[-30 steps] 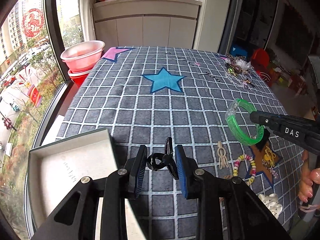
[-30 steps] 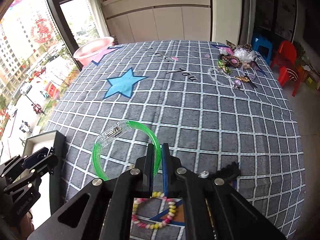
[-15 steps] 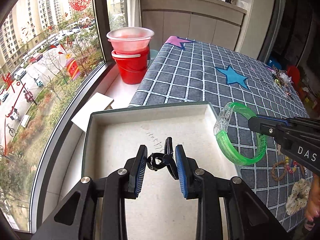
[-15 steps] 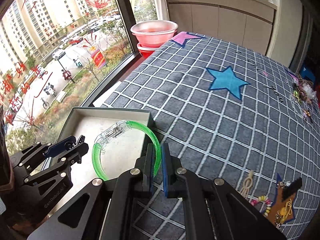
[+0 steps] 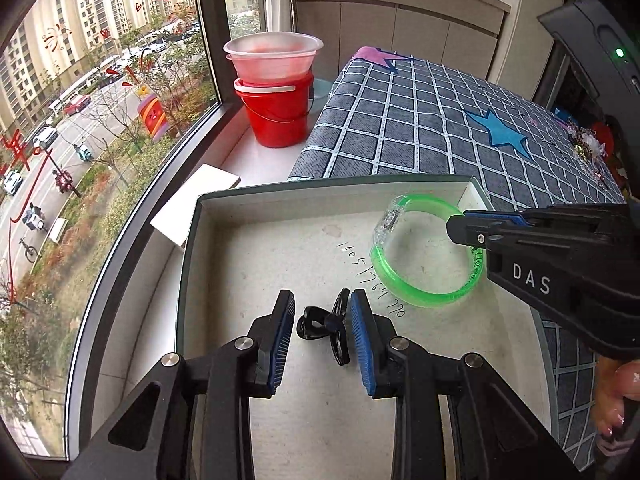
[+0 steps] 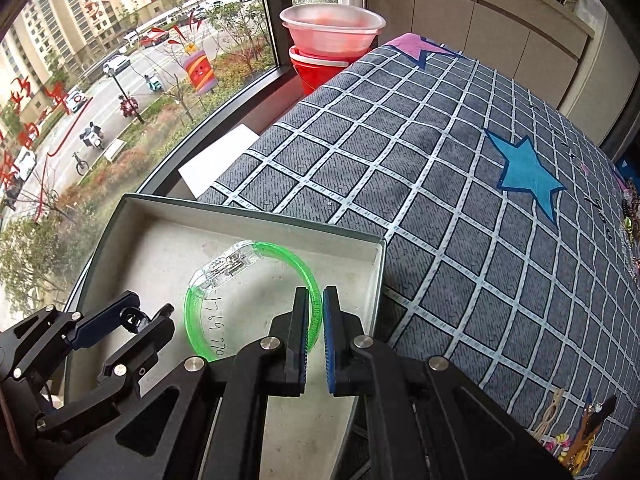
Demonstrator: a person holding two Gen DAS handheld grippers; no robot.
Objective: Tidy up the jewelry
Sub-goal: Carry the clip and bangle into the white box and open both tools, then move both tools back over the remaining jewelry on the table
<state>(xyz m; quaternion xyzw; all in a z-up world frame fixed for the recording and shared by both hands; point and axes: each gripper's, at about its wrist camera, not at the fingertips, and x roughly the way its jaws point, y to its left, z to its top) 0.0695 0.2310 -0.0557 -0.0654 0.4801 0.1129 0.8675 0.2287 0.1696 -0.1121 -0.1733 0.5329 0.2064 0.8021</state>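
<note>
- Left gripper (image 5: 322, 322) up close, fingers clamped on a small black hair clip (image 5: 326, 326), hanging just over the floor of the open box (image 5: 192, 264).
- Right gripper (image 6: 314, 328) beside it, fingers pinched together on the rim of a green translucent bracelet (image 6: 256, 252), clear clasp block on the far side of the ring.
- Bracelet hanging over the box too, toward its far right corner in the left wrist view; can't tell if it's touching the bottom.
- Box itself: pale inside, dark rim, some handwritten digits scrawled on the floor, parked at the near edge of the surface (image 6: 420, 184) by the window.
- Bit of a hand (image 5: 618, 396) peeking in at the right edge behind the right gripper.
- Surface covered in a grey checked cloth with a blue star (image 6: 528, 178) and a pink one further back.
- Few leftover pieces at the near right of the cloth: beaded bracelet (image 6: 556, 442), a pale clip, something gold-ish. Too small to call properly.
- Flat white card (image 5: 196, 204) on the sill next to the box.
- Further along the sill, red bucket (image 5: 278, 112) with a pink basin (image 5: 274, 58) stacked on top.
- Way back on the right edge of the cloth, a tangled pile of jewelry (image 5: 586, 146).
- Beige cabinets behind everything, street and tower blocks out the window.
</note>
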